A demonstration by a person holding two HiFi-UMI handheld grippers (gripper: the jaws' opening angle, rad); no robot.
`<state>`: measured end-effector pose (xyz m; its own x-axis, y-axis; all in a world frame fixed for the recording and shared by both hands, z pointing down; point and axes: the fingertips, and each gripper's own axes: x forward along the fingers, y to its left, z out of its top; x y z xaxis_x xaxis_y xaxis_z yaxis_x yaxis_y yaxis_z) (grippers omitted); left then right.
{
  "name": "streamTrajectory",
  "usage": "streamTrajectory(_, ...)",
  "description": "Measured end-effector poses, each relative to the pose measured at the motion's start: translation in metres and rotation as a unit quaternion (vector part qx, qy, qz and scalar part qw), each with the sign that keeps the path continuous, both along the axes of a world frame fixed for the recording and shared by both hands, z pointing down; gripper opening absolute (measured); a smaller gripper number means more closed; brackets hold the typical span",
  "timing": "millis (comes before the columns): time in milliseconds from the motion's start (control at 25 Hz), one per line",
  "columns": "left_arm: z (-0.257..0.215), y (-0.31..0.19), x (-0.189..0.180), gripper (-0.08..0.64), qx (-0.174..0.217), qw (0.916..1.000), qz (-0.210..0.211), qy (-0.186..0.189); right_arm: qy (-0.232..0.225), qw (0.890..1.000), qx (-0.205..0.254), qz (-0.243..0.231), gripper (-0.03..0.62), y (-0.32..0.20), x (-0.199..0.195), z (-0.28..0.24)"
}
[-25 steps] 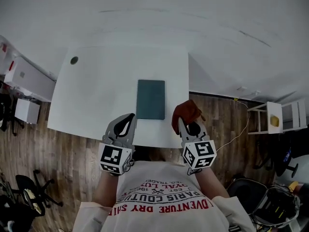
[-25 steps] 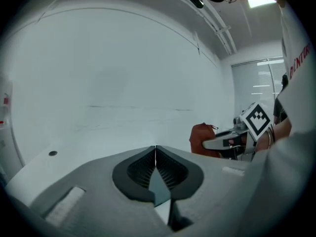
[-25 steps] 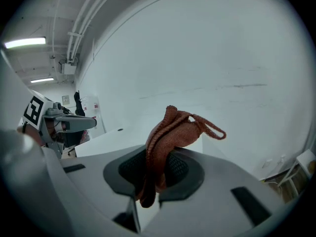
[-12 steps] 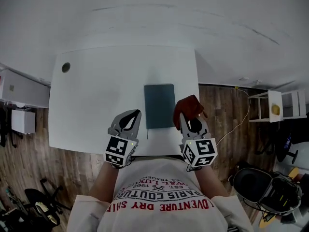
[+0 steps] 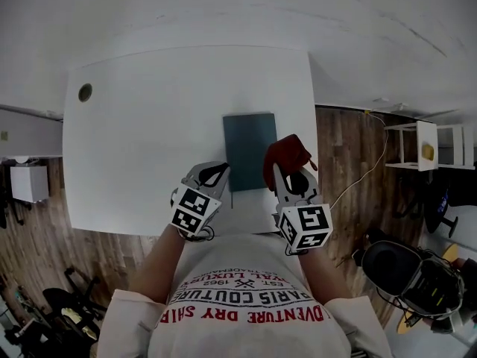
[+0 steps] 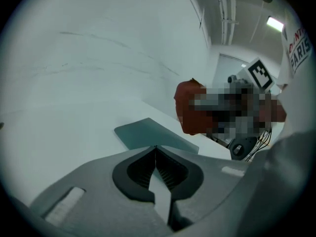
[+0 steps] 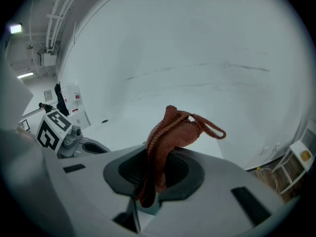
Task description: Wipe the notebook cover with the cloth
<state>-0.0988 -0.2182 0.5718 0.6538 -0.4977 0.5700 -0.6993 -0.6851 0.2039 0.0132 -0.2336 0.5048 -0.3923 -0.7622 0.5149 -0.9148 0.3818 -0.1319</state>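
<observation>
Plainly, the head view alone gives the whole layout: a white flat-topped table (image 5: 149, 125) with a small round dark hole (image 5: 85, 92) near its 10 o'clock corner, and a dark teal rectangular notebook (image 5: 250, 151) lying flat towards the table's 5 o'clock edge. The left gripper (image 5: 218, 173) sits at the notebook's 7 o'clock corner, and the right gripper (image 5: 289, 181) at its 4 o'clock side.

Only the left gripper view shows the left gripper's (image 6: 156, 148) jaws pressed together at the tips with nothing between them, the notebook (image 6: 148, 135) lying just past them. Only the right gripper view shows the right gripper (image 7: 148, 179) pinching a rust-red knitted cloth (image 7: 173, 137), which bunches up above the jaws and trails a thin loop towards 3 o'clock.

A second ago the left gripper hung well short of the notebook and the cloth (image 5: 287, 159) sat clear of its right edge. Now the gripper has reached the near corner and the cloth overlaps the notebook's 4 o'clock corner.

The notebook cover looks smooth, matt and thin. The cloth is coarse and ribbed, with soft folds. The gripper bodies are grey moulded plastic with black ridged pads.
</observation>
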Motion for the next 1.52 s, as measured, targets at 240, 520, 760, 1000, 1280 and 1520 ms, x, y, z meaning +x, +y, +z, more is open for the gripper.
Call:
streamTrajectory(240, 0.038, 0.004, 0.016, 0.011, -0.036, 0.9986, 0.037, -0.013, 0.006, 1.0, -0.003, -0.013, 0.074, -0.011, -0.015, 0.008)
streamTrajectory(520, 0.05, 0.006, 0.021, 0.011, -0.042, 0.9974, 0.049, -0.032, 0.016, 0.997, -0.009, -0.073, 0.074, -0.032, -0.049, 0.013)
streamTrajectory(760, 0.05, 0.004, 0.021, 0.011, -0.053, 0.9969, 0.051, -0.028, 0.02, 0.991, -0.018, -0.127, 0.074, -0.066, -0.098, 0.024)
streamTrajectory(1000, 0.048, 0.006, 0.018, 0.011, -0.053, 0.997, 0.048, -0.03, 0.006, 0.987, -0.076, -0.143, 0.074, -0.082, -0.125, 0.054)
streamTrajectory(1280, 0.05, 0.005, 0.02, 0.011, -0.062, 0.9964, 0.053, -0.025, 0.009, 0.979, -0.137, -0.148, 0.074, -0.088, -0.13, 0.096)
streamTrajectory(1520, 0.049, 0.006, 0.019, 0.011, -0.063, 0.9964, 0.051, -0.024, 0.0, 0.979, -0.151, -0.136, 0.08, -0.092, -0.117, 0.102)
